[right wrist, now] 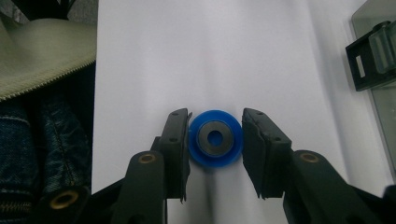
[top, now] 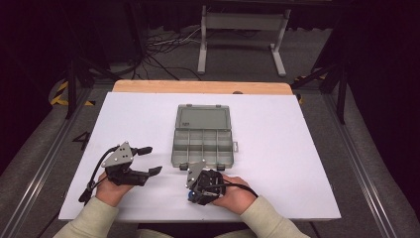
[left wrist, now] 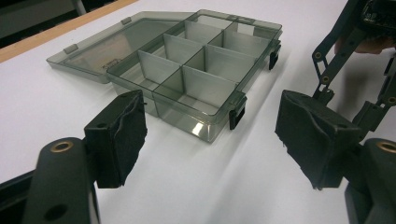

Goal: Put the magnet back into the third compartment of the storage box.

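Where right gripper [right wrist: 215, 154] closes: blue disc [right wrist: 215, 138].

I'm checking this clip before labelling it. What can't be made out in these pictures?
- High view: the right tool tips and blue round part are mostly hidden beneath its own body and the hand.
- Right gripper view: whether the pads press the blue round part; any gap is too thin. The organizer box is cut off by the right edge.
- Left gripper view: the left tool stands open.
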{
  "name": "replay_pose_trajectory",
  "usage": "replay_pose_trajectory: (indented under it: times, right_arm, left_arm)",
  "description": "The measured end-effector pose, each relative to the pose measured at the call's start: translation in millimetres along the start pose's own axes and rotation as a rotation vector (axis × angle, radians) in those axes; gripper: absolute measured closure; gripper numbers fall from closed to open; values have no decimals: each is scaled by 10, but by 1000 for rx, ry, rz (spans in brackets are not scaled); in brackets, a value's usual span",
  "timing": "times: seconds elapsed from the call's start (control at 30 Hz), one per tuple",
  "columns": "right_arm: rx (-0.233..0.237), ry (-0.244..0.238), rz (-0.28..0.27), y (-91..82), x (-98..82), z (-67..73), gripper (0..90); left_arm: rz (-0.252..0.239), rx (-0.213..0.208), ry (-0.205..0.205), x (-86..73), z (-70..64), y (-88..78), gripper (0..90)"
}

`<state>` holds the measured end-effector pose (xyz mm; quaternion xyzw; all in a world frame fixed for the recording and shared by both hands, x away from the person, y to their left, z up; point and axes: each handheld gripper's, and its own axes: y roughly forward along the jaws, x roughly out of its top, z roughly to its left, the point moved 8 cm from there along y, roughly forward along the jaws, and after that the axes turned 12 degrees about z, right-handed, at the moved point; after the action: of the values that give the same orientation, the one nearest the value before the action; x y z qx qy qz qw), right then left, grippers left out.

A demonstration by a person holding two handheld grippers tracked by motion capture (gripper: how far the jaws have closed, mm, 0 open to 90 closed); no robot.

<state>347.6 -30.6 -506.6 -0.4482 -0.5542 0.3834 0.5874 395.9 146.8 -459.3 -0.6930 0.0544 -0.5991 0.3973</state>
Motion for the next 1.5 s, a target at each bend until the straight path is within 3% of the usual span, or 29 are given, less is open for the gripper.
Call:
replay_pose_trajectory:
  times: [0.2,0.87,1.5]
  right_arm:
    - [12,12,-25,-77,12,5,630]
    - [-28,37,-99,-469,28,-98,629]
    - [-84,104,-152,-832,-24,-314,629]
  left_arm:
    - [0,-2,-1,0,3,0,251]
    - [-9,-5,-9,11,0,-10,251]
    - [-5,-5,-4,7,5,-1,251]
